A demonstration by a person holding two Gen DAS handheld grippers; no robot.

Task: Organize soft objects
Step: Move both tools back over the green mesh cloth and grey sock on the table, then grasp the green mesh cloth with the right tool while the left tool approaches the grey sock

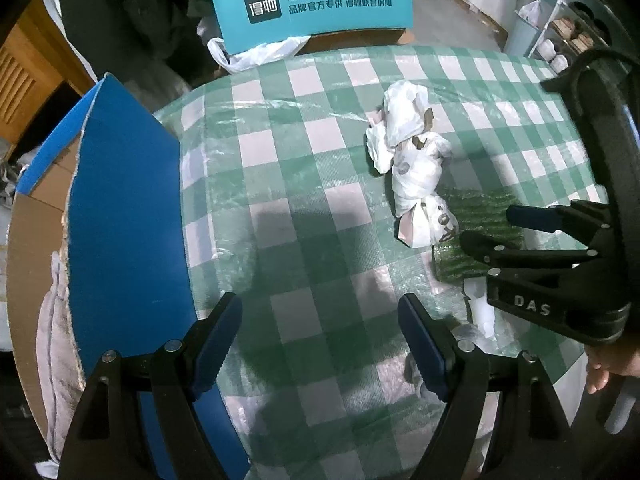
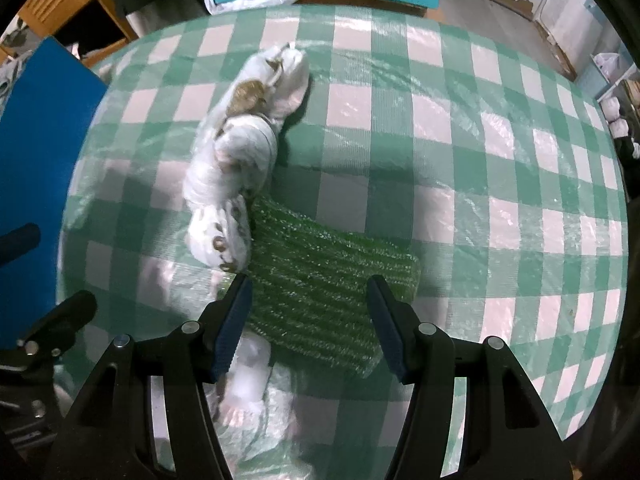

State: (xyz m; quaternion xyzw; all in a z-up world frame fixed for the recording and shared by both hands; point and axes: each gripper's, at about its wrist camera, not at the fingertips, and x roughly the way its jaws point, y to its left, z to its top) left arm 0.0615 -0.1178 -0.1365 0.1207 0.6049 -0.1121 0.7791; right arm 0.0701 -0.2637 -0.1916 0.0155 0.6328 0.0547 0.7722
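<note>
With my right gripper [image 2: 308, 312] spread wide over the green knitted cloth [image 2: 320, 280] on the tabletop [image 2: 480, 160], I'd drop lower before pinching, clear of the white bundle [image 2: 236, 152] touching it, my left gripper [image 1: 320, 344] idling released.

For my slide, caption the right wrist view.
Open right gripper over a green knitted cloth beside a white bundle.

Dim indoor light, soft shadows, glare on plastic tablecloth [image 2: 440, 152] (edges heavily fisheye-bent).
</note>
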